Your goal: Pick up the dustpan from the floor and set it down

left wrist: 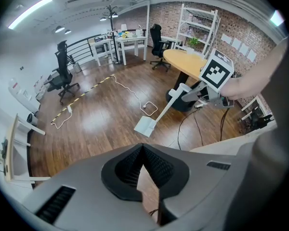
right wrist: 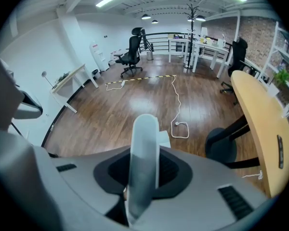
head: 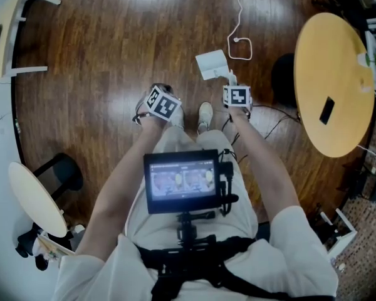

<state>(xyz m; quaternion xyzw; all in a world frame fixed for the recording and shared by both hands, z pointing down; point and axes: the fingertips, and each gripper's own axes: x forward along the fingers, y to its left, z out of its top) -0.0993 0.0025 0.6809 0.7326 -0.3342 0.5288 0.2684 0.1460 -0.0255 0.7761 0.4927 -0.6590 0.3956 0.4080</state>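
The white dustpan has its flat pan low over the wooden floor in front of my feet, and I cannot tell whether it touches. Its long handle rises between the jaws of my right gripper, which is shut on it. In the left gripper view the pan slants up by its handle to the right gripper. My left gripper hangs beside it to the left, pointing steeply down. Its pads meet at the tips with nothing between them.
A round wooden table with a dark phone stands to the right, a black chair base beside it. A white cable loops on the floor just beyond the pan. A small pale round table stands at the lower left.
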